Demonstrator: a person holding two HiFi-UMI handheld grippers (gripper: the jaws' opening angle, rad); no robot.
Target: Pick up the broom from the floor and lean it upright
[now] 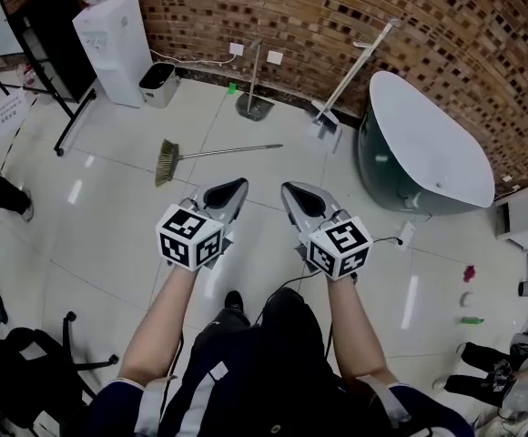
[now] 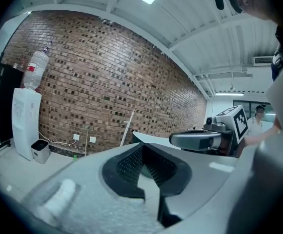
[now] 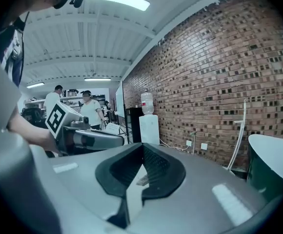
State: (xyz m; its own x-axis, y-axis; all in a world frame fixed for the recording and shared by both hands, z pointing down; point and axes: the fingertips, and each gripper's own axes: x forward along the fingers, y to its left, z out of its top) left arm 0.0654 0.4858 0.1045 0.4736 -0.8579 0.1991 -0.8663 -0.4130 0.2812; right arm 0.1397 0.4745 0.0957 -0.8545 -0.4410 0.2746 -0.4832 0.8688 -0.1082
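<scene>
The broom (image 1: 211,152) lies flat on the white tiled floor, its straw head (image 1: 167,161) to the left and its thin grey handle running right. My left gripper (image 1: 238,186) hangs above the floor just near of the handle, jaws together with nothing in them. Beside it my right gripper (image 1: 289,190) is also shut and empty. In the left gripper view my left gripper (image 2: 142,149) points at the brick wall, with the right gripper (image 2: 200,140) alongside. In the right gripper view my right gripper (image 3: 142,150) faces the same wall, the left gripper (image 3: 90,140) next to it.
A water dispenser (image 1: 114,44) and a small white bin (image 1: 159,85) stand at the back left. A long-handled tool (image 1: 350,76) leans on the brick wall. A white tub (image 1: 428,144) sits at the right. A chair base (image 1: 73,353) is near left.
</scene>
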